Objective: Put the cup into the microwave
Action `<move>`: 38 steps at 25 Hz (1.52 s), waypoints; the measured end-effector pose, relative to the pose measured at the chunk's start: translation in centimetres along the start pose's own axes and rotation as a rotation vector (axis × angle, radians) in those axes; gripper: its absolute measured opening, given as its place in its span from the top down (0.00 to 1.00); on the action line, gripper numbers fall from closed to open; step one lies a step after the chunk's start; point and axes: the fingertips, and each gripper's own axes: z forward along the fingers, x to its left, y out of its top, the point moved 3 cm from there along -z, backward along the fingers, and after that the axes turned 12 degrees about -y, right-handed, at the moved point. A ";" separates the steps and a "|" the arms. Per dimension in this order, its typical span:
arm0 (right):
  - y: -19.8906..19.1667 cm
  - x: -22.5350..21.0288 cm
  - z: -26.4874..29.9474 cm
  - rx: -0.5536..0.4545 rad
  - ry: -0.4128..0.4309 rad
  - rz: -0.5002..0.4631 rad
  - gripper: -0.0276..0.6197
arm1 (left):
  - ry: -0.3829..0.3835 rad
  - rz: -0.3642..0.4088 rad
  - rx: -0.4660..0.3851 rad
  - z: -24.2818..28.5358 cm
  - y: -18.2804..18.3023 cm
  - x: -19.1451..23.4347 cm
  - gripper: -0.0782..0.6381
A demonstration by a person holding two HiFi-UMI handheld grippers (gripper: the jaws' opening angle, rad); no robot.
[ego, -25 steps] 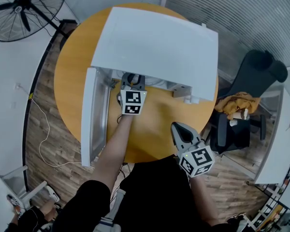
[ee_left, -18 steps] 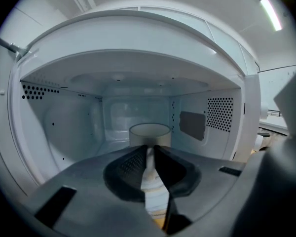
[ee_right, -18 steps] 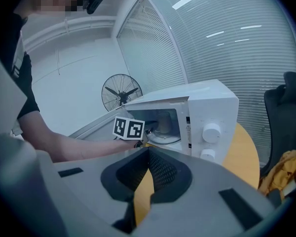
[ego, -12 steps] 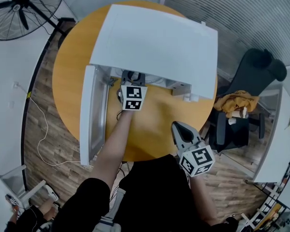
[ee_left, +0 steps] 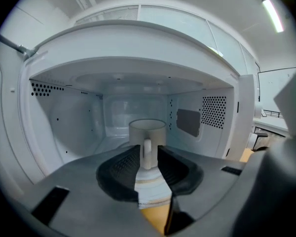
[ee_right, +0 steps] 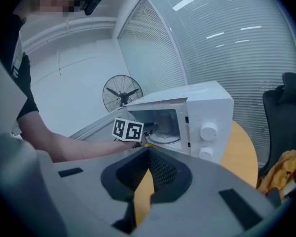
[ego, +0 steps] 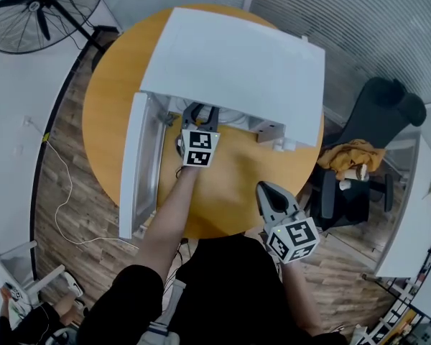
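Observation:
A white microwave [ego: 237, 63] stands on the round wooden table [ego: 237, 178] with its door [ego: 138, 164] swung open to the left. In the left gripper view a white cup [ee_left: 147, 130] stands upright inside the cavity, handle towards me. My left gripper [ego: 199, 110] reaches into the opening. Its jaws stand narrowly apart on either side of the handle, with a slit showing beside it, so this left gripper [ee_left: 148, 157] reads as open. The cup's base is hidden behind the jaws. My right gripper [ego: 269, 192] hangs shut and empty over the table's near edge, well back from the microwave [ee_right: 207, 107].
A standing fan [ego: 36, 6] is on the floor at far left. A black office chair [ego: 373, 121] with a yellow cloth [ego: 352, 153] on it stands to the right of the table. A cable trails over the wooden floor at left.
My left gripper has edged slightly deeper into the microwave opening. The right gripper has stayed where it was.

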 end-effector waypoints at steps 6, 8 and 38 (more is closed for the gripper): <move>-0.5 -0.1 -1.7 -0.021 0.009 -0.003 0.94 | 0.025 -0.012 0.007 -2.2 -0.6 -1.3 0.77; -0.7 -0.1 -2.4 -0.031 0.015 -0.003 0.94 | 0.035 -0.010 0.009 -3.0 -0.6 -1.7 0.77; -5.8 -2.3 -19.3 -0.187 0.114 -0.085 0.94 | 0.110 0.050 -0.077 -21.0 3.6 -22.2 0.84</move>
